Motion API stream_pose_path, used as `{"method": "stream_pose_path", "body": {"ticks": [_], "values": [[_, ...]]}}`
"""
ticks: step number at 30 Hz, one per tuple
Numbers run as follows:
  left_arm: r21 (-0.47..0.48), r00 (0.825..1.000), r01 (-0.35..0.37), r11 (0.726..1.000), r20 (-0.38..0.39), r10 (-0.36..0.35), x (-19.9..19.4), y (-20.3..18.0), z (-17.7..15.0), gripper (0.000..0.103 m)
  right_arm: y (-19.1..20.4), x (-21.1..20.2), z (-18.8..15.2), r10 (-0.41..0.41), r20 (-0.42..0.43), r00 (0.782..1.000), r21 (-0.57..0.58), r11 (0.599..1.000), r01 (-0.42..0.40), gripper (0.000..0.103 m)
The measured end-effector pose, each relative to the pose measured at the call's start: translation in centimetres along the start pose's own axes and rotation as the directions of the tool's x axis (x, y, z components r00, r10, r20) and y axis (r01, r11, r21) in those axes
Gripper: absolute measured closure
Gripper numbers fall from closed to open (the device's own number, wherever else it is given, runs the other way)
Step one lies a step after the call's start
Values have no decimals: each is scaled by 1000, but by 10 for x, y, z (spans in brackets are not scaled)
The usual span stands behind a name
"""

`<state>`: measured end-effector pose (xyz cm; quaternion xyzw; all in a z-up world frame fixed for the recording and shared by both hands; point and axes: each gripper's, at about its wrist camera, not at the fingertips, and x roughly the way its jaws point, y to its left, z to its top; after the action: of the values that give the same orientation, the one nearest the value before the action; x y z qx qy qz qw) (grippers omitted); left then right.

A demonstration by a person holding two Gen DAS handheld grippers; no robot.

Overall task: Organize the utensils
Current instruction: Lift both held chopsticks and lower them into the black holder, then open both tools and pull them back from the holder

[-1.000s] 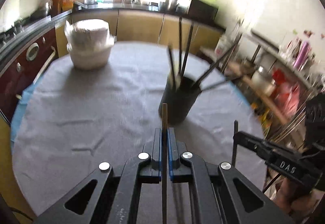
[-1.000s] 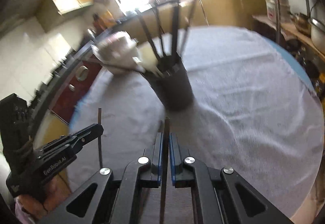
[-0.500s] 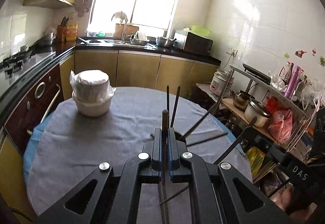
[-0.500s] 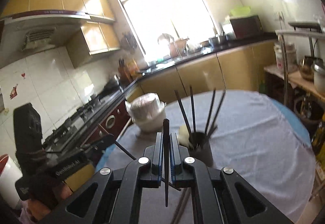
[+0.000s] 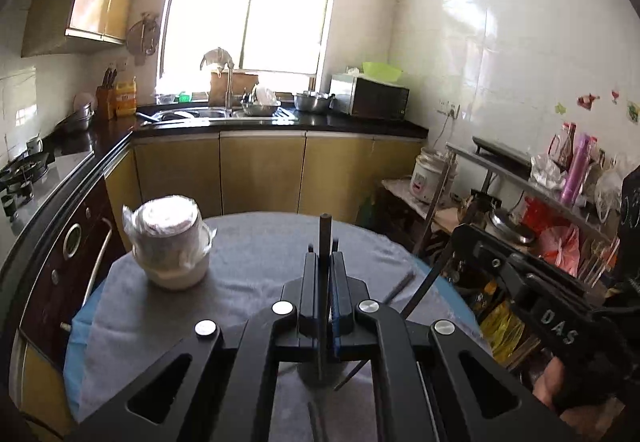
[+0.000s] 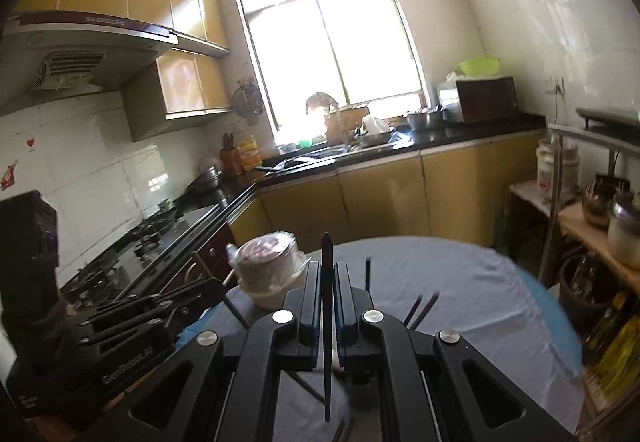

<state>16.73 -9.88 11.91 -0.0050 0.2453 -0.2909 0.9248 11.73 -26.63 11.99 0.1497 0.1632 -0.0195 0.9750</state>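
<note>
Handheld two-finger grippers, black body construction

Left gripper (image 5: 323, 284) and right gripper (image 6: 328, 292): matte black linkage arms with triangular cut-outs, four round silver pivot screws each, blue-edged finger pads. Side views show white lettering: "DAS" on the right unit, "GenRobot.AI" on the left. Boxy black housings sit behind the handles.

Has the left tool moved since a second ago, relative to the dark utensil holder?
Yes. The left tool has risen: the utensil holder, earlier ahead of its tips, now sits low beneath them, with the kitchen window in view.
</note>
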Motion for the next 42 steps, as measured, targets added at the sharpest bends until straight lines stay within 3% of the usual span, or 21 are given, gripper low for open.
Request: {"method": "stream_pose_path", "body": {"ticks": [9, 20, 28, 32, 33, 35, 36, 37, 39, 42], "values": [[-49, 997, -32, 998, 76, 35, 30, 0, 17, 98, 0, 44, 20, -110, 34, 993, -27, 993, 111, 97], [-104, 996, -53, 993, -72, 46, 74, 15, -23, 98, -11, 76, -15, -132, -95, 987, -31, 991, 130, 97], [-48, 992, -23, 999, -123, 17, 65, 1, -37, 98, -19, 70, -35, -114, -172, 978, 5, 993, 116, 96], [-20, 993, 1, 1000, -119, -3, 46, -2, -42, 97, -29, 56, -41, -59, -212, 976, 69, 995, 76, 95], [-9, 993, 9, 1000, -121, -10, 37, -3, -45, 91, -32, 51, -42, -45, -213, 976, 81, 995, 64, 95], [0, 991, 24, 1000, -129, -24, 26, -3, -50, 63, -35, 39, -43, -30, -209, 977, 93, 994, 51, 88], [6, 992, 19, 1000, -123, -19, 14, -3, -57, 44, -38, 30, -45, -25, -203, 979, 98, 994, 46, 85], [11, 994, 11, 1000, -112, -10, 6, -3, -60, 40, -40, 19, -46, -18, -194, 981, 102, 994, 38, 80], [34, 996, 4, 999, -93, 0, -13, -4, -70, 40, -40, -1, -52, -20, -176, 984, 90, 995, 36, 79], [51, 995, -17, 999, -94, 22, -41, -7, -90, 30, -36, -28, -66, -34, -174, 984, 43, 998, 42, 79]]}}
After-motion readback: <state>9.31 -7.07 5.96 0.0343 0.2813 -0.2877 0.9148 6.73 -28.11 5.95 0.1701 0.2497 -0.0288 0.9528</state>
